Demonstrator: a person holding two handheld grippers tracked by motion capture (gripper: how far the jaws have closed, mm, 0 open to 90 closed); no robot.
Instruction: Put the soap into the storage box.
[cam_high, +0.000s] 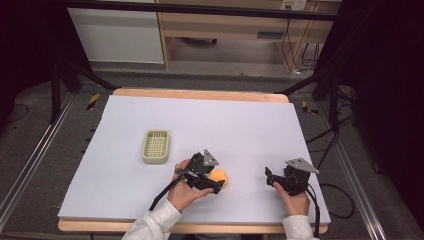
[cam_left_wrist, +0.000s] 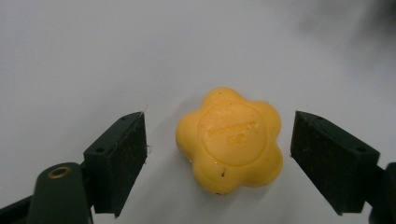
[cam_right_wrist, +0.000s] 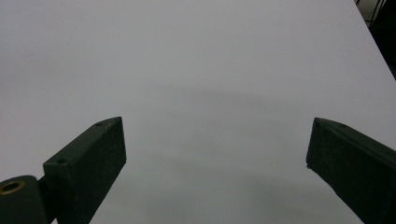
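A yellow flower-shaped soap bar (cam_left_wrist: 229, 140) lies flat on the white table sheet (cam_high: 200, 125), with faint raised lettering on its top. My left gripper (cam_left_wrist: 218, 154) is open around it, one jaw on each side with a gap to the soap on both. From the high view the soap (cam_high: 220, 177) peeks out just right of the left gripper (cam_high: 216, 186), near the front middle of the table. My right gripper (cam_high: 270, 178) stands open at the front right, and in its own view (cam_right_wrist: 215, 154) nothing but bare sheet lies between its jaws.
A pale green slotted soap dish (cam_high: 156, 146) sits left of centre on the sheet, a short way up and left of the left gripper. The table's wooden front edge (cam_high: 200, 228) runs just under the person's sleeves. Cables trail off the right side.
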